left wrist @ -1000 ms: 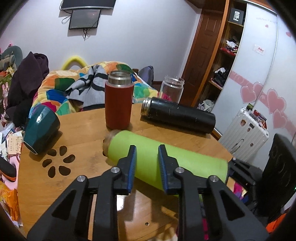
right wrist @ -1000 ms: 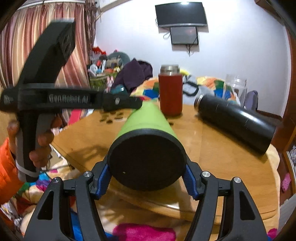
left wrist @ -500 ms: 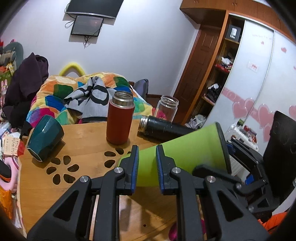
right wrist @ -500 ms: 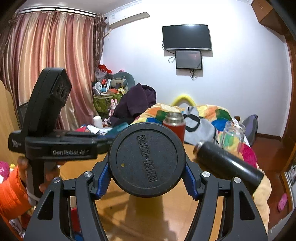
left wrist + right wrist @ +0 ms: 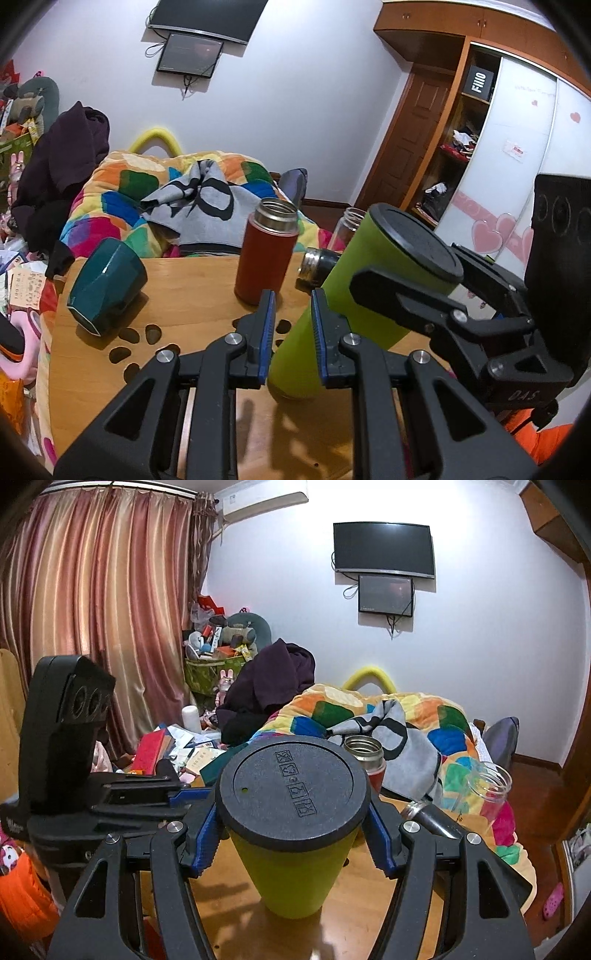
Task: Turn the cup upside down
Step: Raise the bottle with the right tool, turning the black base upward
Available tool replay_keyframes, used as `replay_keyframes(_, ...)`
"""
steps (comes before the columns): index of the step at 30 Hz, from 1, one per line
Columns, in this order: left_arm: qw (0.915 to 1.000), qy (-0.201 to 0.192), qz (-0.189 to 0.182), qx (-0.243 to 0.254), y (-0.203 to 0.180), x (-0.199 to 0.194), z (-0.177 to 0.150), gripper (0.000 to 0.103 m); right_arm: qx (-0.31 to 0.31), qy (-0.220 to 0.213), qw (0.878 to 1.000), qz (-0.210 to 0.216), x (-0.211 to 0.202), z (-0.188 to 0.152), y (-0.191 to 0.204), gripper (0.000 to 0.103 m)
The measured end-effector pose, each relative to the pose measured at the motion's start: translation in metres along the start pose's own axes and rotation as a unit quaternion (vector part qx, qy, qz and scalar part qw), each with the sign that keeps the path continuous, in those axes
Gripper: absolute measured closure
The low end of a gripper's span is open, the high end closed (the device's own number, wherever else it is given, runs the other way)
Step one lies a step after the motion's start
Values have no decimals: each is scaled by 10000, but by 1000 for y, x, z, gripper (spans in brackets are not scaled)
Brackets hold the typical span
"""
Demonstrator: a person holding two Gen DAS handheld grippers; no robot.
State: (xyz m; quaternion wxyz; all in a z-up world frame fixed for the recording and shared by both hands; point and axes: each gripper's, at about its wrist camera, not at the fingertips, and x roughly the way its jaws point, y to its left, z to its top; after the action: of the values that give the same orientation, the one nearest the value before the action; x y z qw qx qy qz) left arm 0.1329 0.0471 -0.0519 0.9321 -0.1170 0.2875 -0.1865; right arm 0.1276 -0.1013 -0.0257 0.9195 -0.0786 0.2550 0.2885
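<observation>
The green cup (image 5: 354, 295) stands tilted on the wooden table (image 5: 192, 284), its narrow end down and its black flat end (image 5: 291, 786) up. My right gripper (image 5: 291, 834) is shut on the cup just under that black end; it shows in the left wrist view (image 5: 424, 295) at the right. My left gripper (image 5: 288, 325) is in front of the cup's lower part, jaws a small gap apart, holding nothing.
On the table stand a red flask (image 5: 267, 251) and a clear glass jar (image 5: 487, 790). A black flask (image 5: 317, 262) and a teal cup (image 5: 107, 280) lie on their sides. A bed with a colourful blanket (image 5: 155, 199) lies behind the table.
The right gripper has lifted the green cup from lying flat and swung it toward upright, black end up. The left gripper has stayed low in front of it.
</observation>
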Motion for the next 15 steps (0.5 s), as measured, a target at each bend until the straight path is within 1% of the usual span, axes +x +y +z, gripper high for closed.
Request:
replay_keyframes(2,10000,4,29,-53,4,2,1,85,11,48,10000,17,3,2,-1,40)
replay_keyframes(5,9999,42,-24,-162,10,4,2,85,63,119,9999,43,9,6,-4,40)
replay_keyframes(10,9999,65,12,-120,10,6,1,85,97,135,9998,63,11,7,-6,40)
replay_keyframes(15,9997,127,164,-161,12,7,2,85,109,213,9997,93,15,4,-4,40)
